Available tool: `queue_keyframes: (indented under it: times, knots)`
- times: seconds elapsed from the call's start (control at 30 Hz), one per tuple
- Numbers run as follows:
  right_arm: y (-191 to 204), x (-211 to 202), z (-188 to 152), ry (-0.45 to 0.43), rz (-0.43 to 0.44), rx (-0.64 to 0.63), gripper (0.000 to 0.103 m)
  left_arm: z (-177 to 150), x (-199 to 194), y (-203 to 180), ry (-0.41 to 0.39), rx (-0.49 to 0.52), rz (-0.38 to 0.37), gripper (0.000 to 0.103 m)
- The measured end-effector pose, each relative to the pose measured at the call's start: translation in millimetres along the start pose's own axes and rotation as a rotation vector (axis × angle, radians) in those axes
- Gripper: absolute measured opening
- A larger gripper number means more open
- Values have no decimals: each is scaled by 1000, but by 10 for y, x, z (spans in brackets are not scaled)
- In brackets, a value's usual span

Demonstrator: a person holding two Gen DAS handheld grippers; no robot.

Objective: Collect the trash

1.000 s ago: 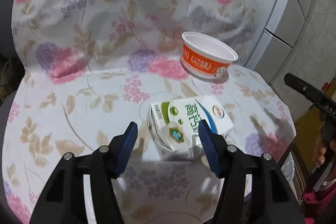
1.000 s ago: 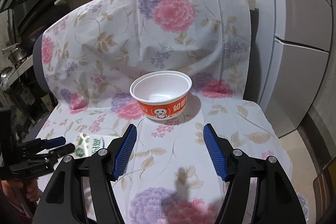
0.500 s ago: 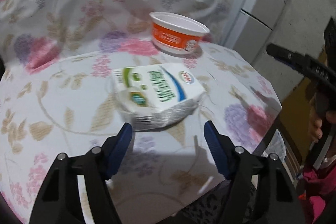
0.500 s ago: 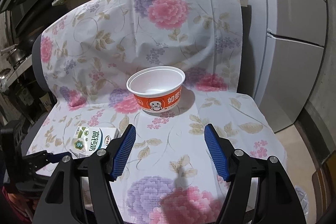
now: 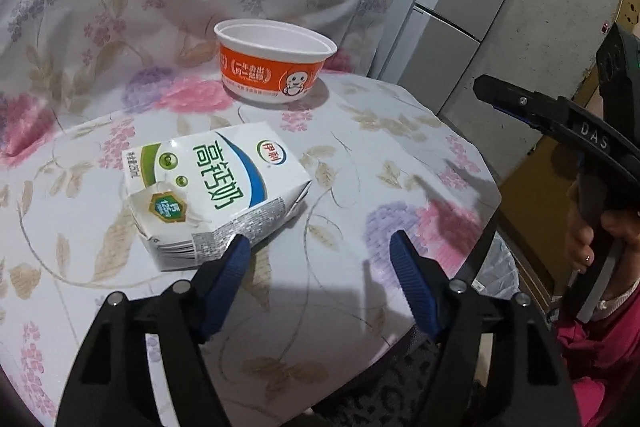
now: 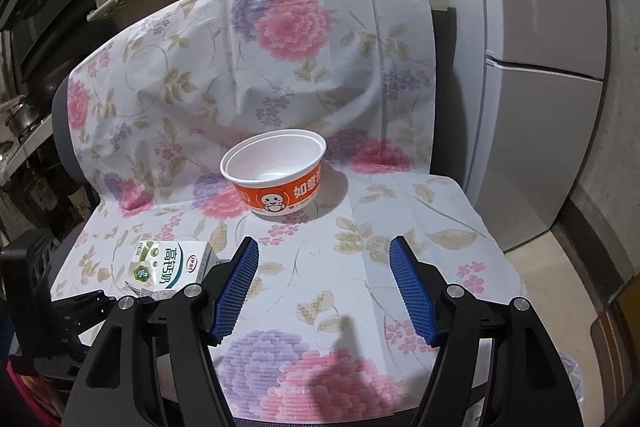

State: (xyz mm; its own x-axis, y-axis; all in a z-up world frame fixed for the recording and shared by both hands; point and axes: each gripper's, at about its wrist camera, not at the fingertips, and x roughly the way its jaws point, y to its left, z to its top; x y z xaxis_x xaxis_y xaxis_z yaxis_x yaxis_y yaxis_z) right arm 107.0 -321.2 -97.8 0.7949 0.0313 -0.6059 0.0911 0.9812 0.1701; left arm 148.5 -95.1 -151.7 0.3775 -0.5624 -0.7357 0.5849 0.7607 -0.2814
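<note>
The left black two-finger gripper with blue ribbed pads (image 5: 318,247) hangs with its jaws spread wide and nothing between them, its left pad (image 5: 228,267) just beside one corner of a carton. The right black two-finger gripper with blue ribbed pads (image 6: 323,267) is likewise spread wide and holds nothing, poised above the front edge of the covered seat. In the left wrist view the right gripper's black frame reaches in from the right edge, with the person's bare hand (image 5: 592,227) wrapped around its handle above a magenta sleeve.
</note>
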Motion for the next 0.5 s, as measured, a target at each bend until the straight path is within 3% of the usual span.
queue_keyframes:
  times: [0.27, 0.5]
  knots:
    - [5, 14, -6, 3, 4, -9, 69, 242, 295, -133, 1, 21, -47, 71]
    - [-105, 38, -14, 10, -12, 12, 69, 606, 499, -127, -61, -14, -18, 73]
